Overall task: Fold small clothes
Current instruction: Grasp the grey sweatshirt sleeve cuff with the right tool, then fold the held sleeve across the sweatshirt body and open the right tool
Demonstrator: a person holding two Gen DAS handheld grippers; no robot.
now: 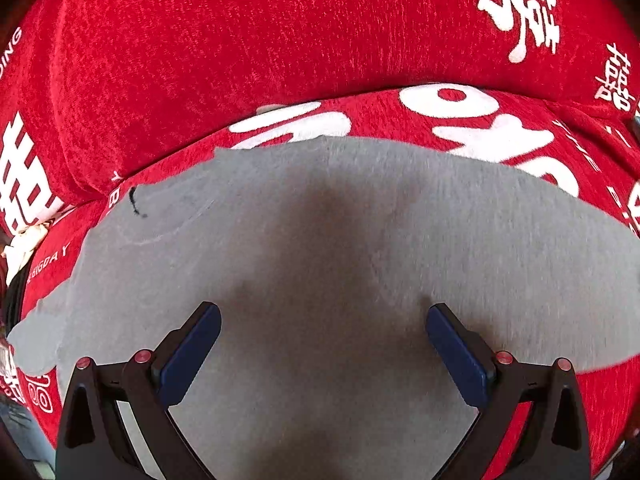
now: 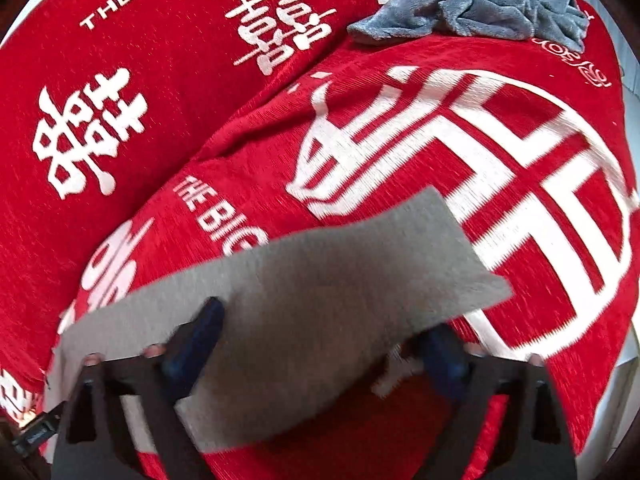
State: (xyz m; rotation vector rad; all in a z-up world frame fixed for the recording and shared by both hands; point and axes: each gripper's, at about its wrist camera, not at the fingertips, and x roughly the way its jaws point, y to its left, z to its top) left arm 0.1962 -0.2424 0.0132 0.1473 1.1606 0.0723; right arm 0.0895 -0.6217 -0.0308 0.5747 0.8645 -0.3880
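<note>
A flat grey garment [image 1: 320,208] is spread on the red cover [image 1: 240,40] with white characters. My left gripper [image 1: 324,312] hovers over the garment's near part with its blue pads [image 1: 200,344] wide apart and nothing between them. In the right wrist view, a corner flap of the grey garment [image 2: 320,264] lies across the gap of my right gripper [image 2: 324,320] and hides part of the right finger. Its jaws stand wide and the pads [image 2: 200,332] do not press on the cloth.
A crumpled, fluffy grey cloth [image 2: 472,8] lies on the red cover [image 2: 520,160] at the far right. A red back cushion [image 1: 280,20] rises behind the garment. Something white [image 1: 24,248] shows at the left edge of the left wrist view.
</note>
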